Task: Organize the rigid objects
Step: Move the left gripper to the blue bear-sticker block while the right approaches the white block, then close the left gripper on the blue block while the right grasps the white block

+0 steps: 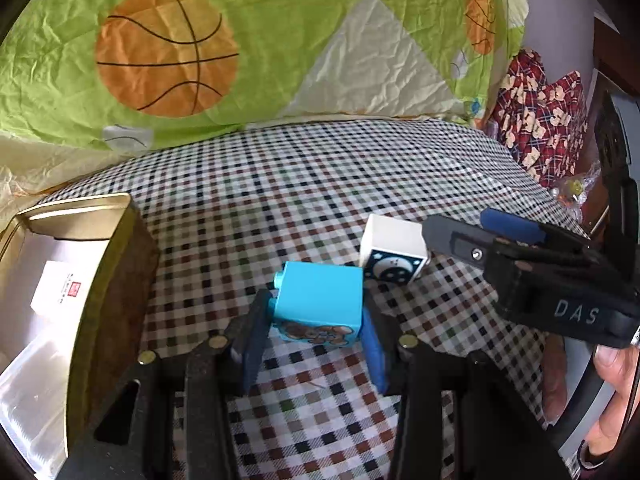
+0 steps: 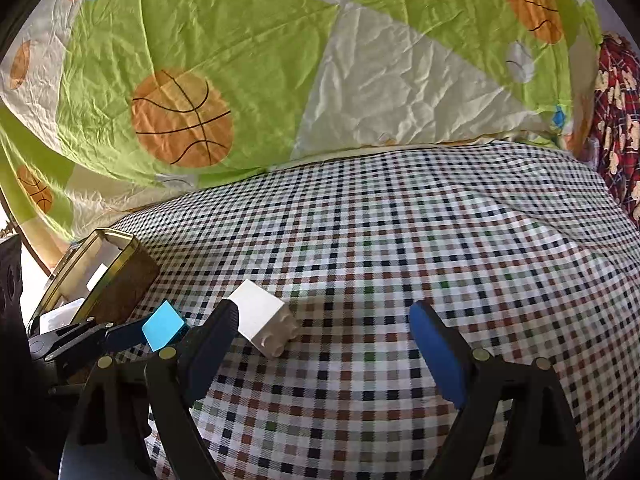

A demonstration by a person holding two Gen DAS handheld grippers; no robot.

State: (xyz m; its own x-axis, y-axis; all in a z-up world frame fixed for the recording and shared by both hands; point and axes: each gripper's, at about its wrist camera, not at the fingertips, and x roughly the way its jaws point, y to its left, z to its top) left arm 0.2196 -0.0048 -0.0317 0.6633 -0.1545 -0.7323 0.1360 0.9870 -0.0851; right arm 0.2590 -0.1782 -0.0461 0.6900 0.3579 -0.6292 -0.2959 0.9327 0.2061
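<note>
**Blocks: blue one clamped on the left, white one not yet between my right fingers**

Blue block (image 1: 320,300) sits between my left gripper (image 1: 316,344) pads, both pads pressed on its side faces. It's held, low over the checked cloth (image 1: 320,184); can't tell if it still touches the cloth. Studs point to the picture's left, printed face toward me.

Right gripper (image 2: 324,348) stands wide, nothing in it. White block (image 2: 262,322) lies on the cloth just beside the inner face of its left finger (image 2: 212,340), so off-centre, not in the middle of the gap. Studs face toward me and to the right in the right wrist view; the left wrist view shows a dark round print on its near face. The right hand is clearly the nearer one for this block. My read: shift the right gripper toward the picture's left to centre the block, then close across its plain side faces, not across the studs.

The two blocks are close together, nearly corner to corner, so the right fingers have little room on that side.

Tin box (image 1: 120,248) stands open at the left, on the left gripper's side, near the blue block. Inside: white paper or card with a small red mark, and something clear and plastic-looking nearer me. No blocks visible in it. I judge it the likely drop spot.
</note>
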